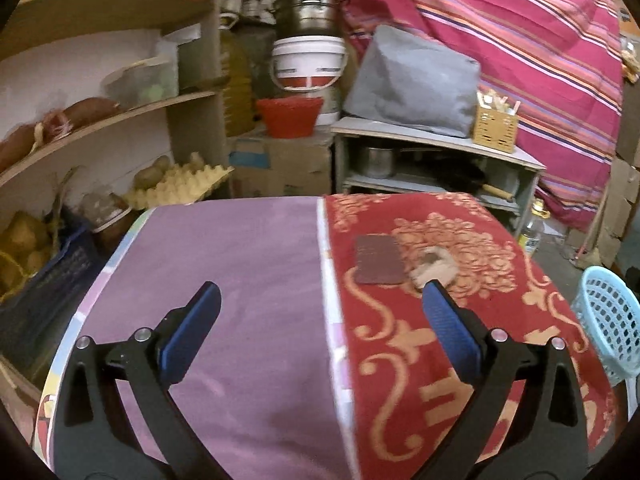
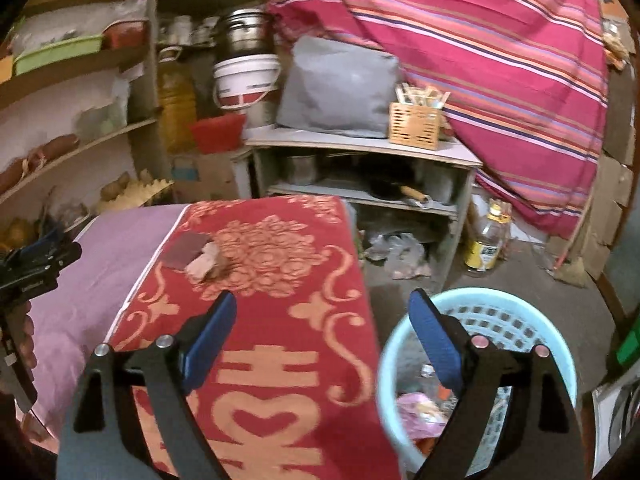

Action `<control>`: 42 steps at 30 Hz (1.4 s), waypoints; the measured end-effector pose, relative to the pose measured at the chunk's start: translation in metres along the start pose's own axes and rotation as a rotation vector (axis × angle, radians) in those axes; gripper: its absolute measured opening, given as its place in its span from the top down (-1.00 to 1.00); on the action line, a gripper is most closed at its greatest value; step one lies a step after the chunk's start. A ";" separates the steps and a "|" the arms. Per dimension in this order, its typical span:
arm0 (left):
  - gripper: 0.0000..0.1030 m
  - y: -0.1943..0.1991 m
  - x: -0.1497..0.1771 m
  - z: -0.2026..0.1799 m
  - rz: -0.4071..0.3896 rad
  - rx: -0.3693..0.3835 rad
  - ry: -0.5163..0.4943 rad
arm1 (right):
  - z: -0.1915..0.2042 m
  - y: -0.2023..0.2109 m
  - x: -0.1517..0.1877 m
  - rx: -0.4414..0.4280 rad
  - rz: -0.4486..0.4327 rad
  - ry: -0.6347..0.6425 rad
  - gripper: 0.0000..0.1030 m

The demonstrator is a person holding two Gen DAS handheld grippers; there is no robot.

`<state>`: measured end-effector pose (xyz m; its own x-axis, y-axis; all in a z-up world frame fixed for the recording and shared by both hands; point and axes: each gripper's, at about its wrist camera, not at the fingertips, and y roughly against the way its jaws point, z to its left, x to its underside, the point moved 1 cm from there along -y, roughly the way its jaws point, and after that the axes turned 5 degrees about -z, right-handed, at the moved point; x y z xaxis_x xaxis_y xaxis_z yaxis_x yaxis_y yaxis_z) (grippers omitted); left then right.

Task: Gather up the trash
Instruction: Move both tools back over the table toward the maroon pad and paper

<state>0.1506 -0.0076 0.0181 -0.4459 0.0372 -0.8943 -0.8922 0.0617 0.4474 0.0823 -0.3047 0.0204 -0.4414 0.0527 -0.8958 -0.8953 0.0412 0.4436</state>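
A flat dark maroon wrapper lies on the red patterned cloth, with a crumpled beige scrap touching its right side. Both also show in the right wrist view, the wrapper and the scrap. My left gripper is open and empty above the purple cloth, short of the trash. My right gripper is open and empty over the table's right edge. A light blue basket beside the table holds several bits of trash.
Shelves with an egg tray and produce stand at left. A grey low cabinet with pots, a grey bag and a cutlery box stands behind the table. A bottle stands on the floor. A striped curtain hangs at right.
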 end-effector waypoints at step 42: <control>-0.89 -0.090 -0.009 0.079 0.102 -0.107 0.058 | 0.141 -0.192 -0.007 -0.061 0.205 0.242 -0.88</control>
<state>0.2409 0.0652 -0.0133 -0.5354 -0.0202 -0.8444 -0.8432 -0.0463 0.5357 0.2659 -0.1719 -0.0545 -0.6078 -0.1859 -0.7720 -0.7850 -0.0059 0.6195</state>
